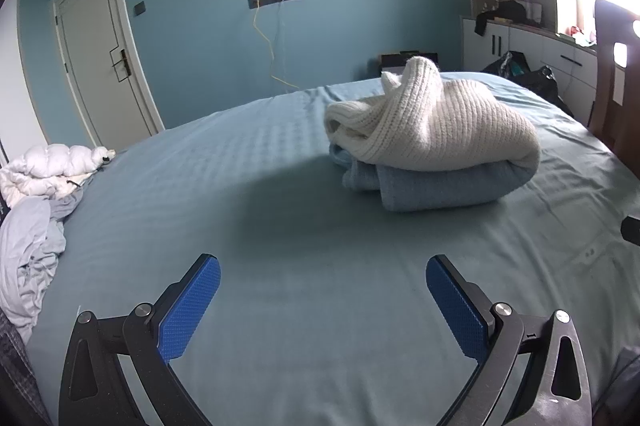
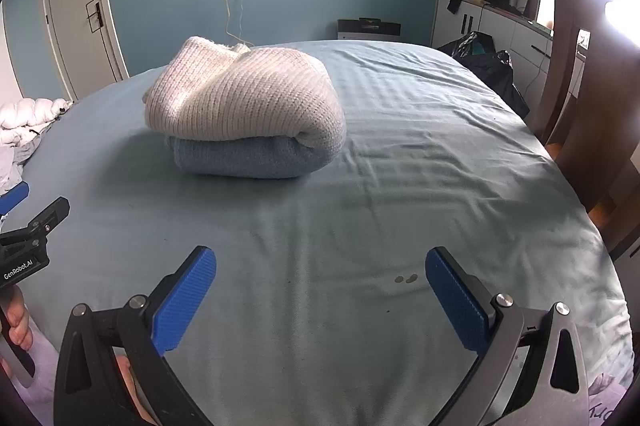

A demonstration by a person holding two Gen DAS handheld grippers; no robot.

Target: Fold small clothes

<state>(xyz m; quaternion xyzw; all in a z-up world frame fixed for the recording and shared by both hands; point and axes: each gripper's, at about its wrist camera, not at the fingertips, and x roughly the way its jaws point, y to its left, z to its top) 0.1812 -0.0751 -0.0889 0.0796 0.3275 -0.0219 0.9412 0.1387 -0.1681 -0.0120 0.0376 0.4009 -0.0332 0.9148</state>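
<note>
Blue pads sit right up close in both of my views. My left tool (image 1: 323, 274) has its two fingers spread wide apart, with nothing between them but the bed sheet (image 1: 280, 185). My right tool (image 2: 320, 268) is spread wide the same way — it holds nothing too. Both hang just over the near part of the bed.

Farther out on the bed I see two folded clothes in one stack. On top is a cream knit sweater (image 1: 440, 121), thick and ribbed, with one bit of it poking up at the back. Under it lies a blue folded sweater (image 1: 436, 183), touching the sheet. Neither tool touches the stack; it is well apart from both.

In the right view the stack sits a little to the left of the middle, and the left tool's black frame shows at the left edge. Two small dark spots (image 2: 406, 279) mark the sheet near my right tool.

Off at the left edge of the bed lies a messy heap — a white puffy jacket (image 1: 56, 165) and a pale grey cloth (image 1: 28, 246).
</note>
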